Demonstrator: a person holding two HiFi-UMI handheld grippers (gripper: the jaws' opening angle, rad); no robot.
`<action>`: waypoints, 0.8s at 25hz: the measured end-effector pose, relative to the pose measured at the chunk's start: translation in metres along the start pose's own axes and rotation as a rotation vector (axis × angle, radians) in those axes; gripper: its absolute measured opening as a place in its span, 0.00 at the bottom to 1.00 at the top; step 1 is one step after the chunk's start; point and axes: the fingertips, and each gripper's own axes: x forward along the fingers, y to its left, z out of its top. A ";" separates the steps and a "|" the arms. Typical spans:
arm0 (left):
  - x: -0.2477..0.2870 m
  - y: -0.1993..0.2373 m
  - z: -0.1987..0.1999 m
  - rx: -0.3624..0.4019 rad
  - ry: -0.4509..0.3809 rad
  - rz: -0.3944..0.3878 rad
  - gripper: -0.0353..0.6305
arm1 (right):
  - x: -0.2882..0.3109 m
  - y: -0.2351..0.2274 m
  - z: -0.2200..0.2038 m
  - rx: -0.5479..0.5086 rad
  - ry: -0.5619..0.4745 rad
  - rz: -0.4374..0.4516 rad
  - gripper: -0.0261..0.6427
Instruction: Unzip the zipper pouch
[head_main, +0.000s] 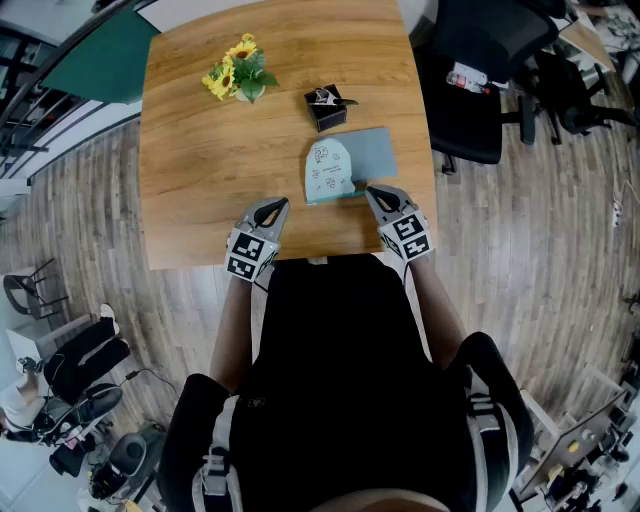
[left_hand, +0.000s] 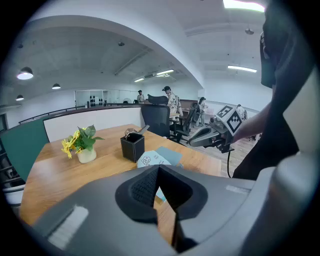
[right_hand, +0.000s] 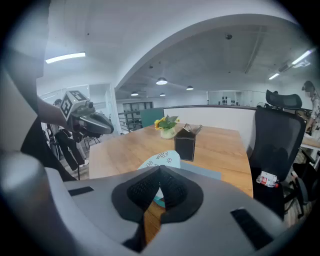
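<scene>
Wooden table (head_main: 200, 150) fills the centre of the head view, with the zipper pouch (head_main: 327, 170), pale with small doodles and a teal lower edge, lying flat towards its near edge and partly over a blue-grey flat pad (head_main: 375, 152). A black box (head_main: 325, 108) holding a metallic item stands just beyond the pouch, and a small pot of sunflowers (head_main: 237, 76) stands further left, well apart from it. A black office chair (head_main: 470, 90) stands off the table's right side. The left gripper (head_main: 275, 207) hangs over the near table edge, left of the pouch and clear of it; the right gripper (head_main: 373, 192) has its tips just beside the pouch's near right corner, and contact cannot be confirmed. Both forearms reach forward from the person's body, and both grippers slope downward. In the left gripper view the jaws are pressed together with nothing between them; the pouch lies beyond the tips, the black box and sunflowers further back to the left, and the right gripper shows at the right over the table edge. Several people stand in the far background. In the right gripper view the jaws also meet, empty, with the pouch's teal edge directly beyond the tips, the box behind it, and the left gripper at upper left.
</scene>
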 end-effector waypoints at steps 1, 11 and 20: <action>0.000 0.000 0.001 -0.003 0.000 0.000 0.05 | 0.000 0.000 0.000 -0.001 0.001 0.001 0.04; 0.008 -0.003 0.000 -0.026 -0.001 -0.015 0.05 | 0.001 0.003 -0.005 -0.001 0.020 0.015 0.04; 0.011 -0.003 -0.001 -0.048 -0.015 -0.028 0.05 | 0.004 0.000 -0.001 0.000 0.008 -0.002 0.04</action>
